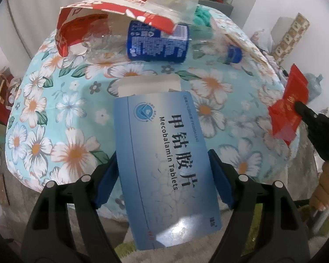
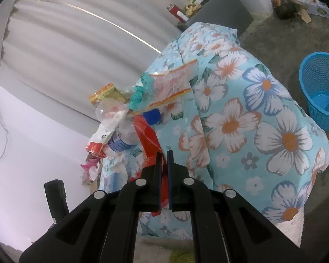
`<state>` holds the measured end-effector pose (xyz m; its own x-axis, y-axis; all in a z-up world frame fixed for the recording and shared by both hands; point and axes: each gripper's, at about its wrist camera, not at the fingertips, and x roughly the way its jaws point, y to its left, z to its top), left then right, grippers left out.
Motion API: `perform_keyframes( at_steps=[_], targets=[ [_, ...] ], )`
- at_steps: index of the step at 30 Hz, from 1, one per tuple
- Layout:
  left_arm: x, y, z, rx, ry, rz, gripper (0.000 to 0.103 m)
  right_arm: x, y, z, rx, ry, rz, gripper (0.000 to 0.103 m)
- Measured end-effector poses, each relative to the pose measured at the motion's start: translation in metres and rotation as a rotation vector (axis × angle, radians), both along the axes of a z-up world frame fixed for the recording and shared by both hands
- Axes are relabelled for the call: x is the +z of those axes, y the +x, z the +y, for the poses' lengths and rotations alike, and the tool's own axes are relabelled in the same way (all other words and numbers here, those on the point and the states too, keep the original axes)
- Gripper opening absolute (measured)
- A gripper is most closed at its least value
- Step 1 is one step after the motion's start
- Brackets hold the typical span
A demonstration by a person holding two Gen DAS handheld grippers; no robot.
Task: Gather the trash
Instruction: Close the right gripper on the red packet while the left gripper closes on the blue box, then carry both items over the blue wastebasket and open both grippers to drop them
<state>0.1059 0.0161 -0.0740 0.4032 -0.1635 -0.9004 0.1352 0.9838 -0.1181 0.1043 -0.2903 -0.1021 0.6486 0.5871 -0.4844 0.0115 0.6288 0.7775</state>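
1. Floral light-blue cloth (image 1: 61,114) with white and orange flowers covers the bench, and grey floor shows around it.
2. On the far part of the cloth lies a clear plastic bottle with a blue label (image 1: 158,43) on its side, its blue cap pointing right.
3. A torn red-and-white paper bag (image 1: 81,28) lies over the bottle's left end, with more wrappers piled behind it.
4. The left gripper (image 1: 164,173) has its jaws closed on a flat blue-and-white medicine box (image 1: 166,164) printed "Mecobalamin Tablets"; the box is held at its two long sides and its open white flap points toward the bottle.
5. The right gripper (image 2: 164,164) has its jaws nearly together, pinching a crumpled red foil wrapper (image 2: 148,138) at the cloth's edge.
6. A round blue plastic mesh basket (image 2: 320,89) stands on the floor, well apart from the bench.
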Motion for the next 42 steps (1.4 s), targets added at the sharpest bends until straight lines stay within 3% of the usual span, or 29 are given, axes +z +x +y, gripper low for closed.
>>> perform_keyframes(
  at_steps=[6, 14, 21, 26, 29, 32, 36, 42],
  targets=[
    [0.023, -0.018, -0.005, -0.070, -0.068, -0.012, 0.073, 0.007, -0.003, -0.014, -0.022, 0.023, -0.031, 0.005],
    [0.061, -0.003, -0.071, -0.246, -0.139, -0.103, 0.073, 0.026, -0.015, -0.060, -0.143, 0.026, -0.083, 0.005],
    [0.090, 0.039, -0.162, -0.416, -0.189, -0.182, 0.073, 0.041, -0.033, -0.125, -0.335, 0.001, -0.113, 0.005],
    [0.098, 0.076, -0.236, -0.504, -0.240, -0.159, 0.073, 0.038, -0.046, -0.181, -0.523, -0.071, -0.079, 0.005],
    [0.093, 0.100, -0.292, -0.569, -0.241, -0.138, 0.073, 0.023, -0.045, -0.215, -0.621, -0.091, -0.025, 0.005],
    [0.074, 0.126, -0.352, -0.621, -0.221, -0.065, 0.073, -0.004, -0.032, -0.247, -0.691, -0.092, 0.054, 0.005],
    [0.034, 0.153, -0.416, -0.663, -0.163, 0.023, 0.074, -0.044, -0.010, -0.277, -0.730, -0.081, 0.158, 0.005],
    [-0.034, 0.207, -0.484, -0.667, -0.074, 0.044, 0.079, -0.123, 0.039, -0.323, -0.743, -0.069, 0.333, 0.008]
  ],
)
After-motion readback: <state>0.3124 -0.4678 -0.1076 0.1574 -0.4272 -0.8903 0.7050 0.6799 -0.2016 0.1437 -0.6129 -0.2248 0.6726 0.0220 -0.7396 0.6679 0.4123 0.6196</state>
